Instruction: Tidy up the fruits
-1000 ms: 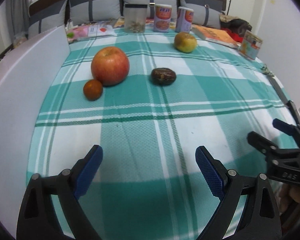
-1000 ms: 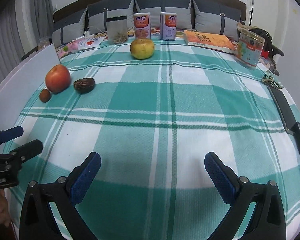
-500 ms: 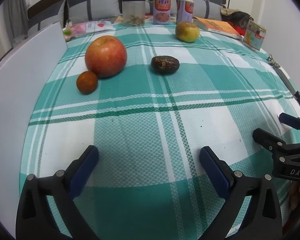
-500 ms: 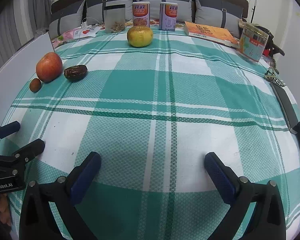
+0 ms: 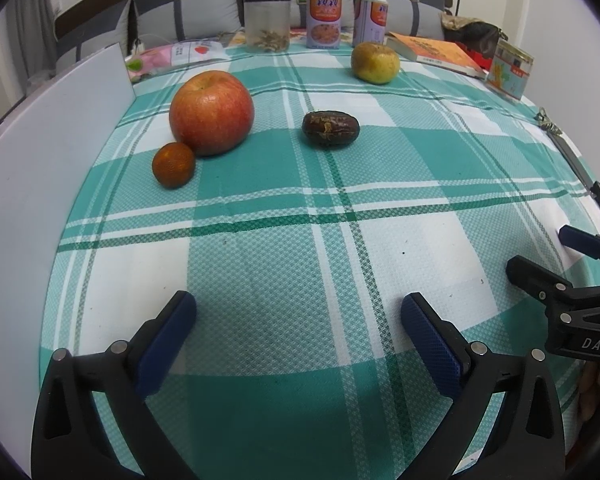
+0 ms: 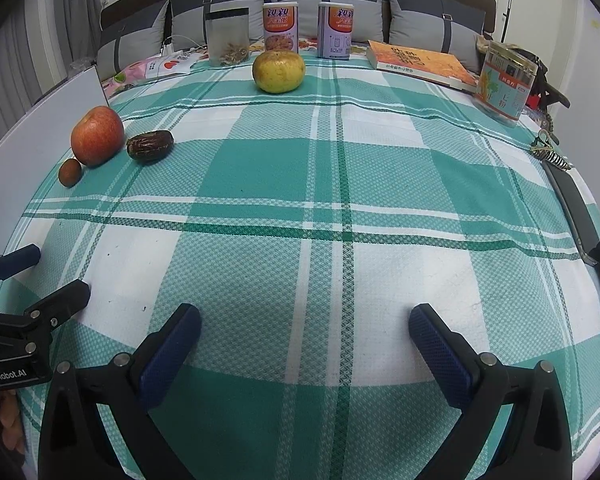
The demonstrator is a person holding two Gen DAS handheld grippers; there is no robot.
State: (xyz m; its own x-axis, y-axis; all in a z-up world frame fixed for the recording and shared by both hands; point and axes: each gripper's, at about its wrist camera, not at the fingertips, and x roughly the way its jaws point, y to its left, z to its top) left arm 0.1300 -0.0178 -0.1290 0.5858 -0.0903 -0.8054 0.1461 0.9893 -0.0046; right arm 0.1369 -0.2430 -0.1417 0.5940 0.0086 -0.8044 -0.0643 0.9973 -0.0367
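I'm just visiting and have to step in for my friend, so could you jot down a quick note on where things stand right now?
Left gripper: open, empty, jaws just widened, low over the checked cloth.
Right gripper: open, empty, alongside it.
Fruits: red apple with the small orange right beside it, far left. Dark wrinkled fruit sits apart to their right. Yellow fruit lies alone near the cans at the back.
Done: nothing visibly sorted.
Left: all four fruits; the yellow one looks the farthest from the rest.
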